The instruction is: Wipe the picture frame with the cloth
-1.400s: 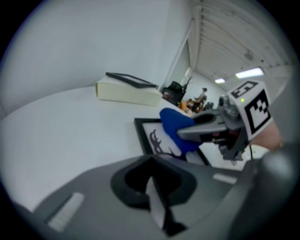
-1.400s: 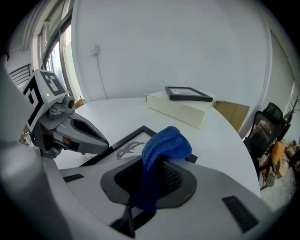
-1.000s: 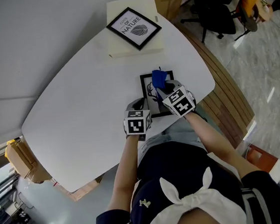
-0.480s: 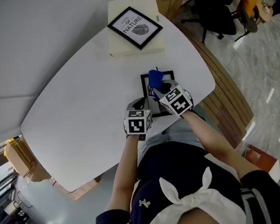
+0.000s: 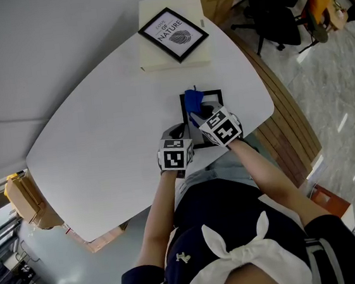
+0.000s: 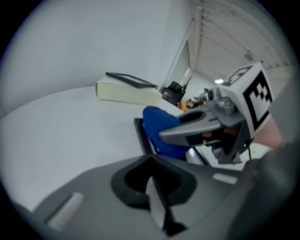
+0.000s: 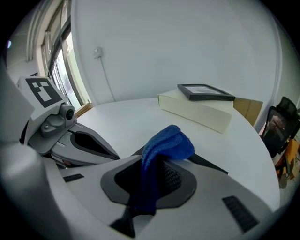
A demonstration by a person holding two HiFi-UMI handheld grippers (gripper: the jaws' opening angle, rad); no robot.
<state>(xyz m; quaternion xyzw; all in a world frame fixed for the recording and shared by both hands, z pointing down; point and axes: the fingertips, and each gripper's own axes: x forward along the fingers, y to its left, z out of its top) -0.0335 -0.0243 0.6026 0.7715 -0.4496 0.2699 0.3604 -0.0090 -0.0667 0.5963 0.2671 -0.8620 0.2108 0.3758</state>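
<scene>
cloth (image 5: 191, 99) on picture frame (image 5: 213, 101); second frame (image 5: 172, 26) atop box (image 5: 155, 62) behind

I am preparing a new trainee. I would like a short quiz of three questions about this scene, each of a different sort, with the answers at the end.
1. Multiple choice: what does the right gripper hold?
A) a sponge
B) a blue cloth
C) nothing

2. True or false: both picture frames lie directly on the white table.

3. Fill in: the jaws of the left gripper are ____ (apart / together).

Key
1. B
2. False: the far frame rests on a cream box; only the near frame lies on the table.
3. together
</scene>
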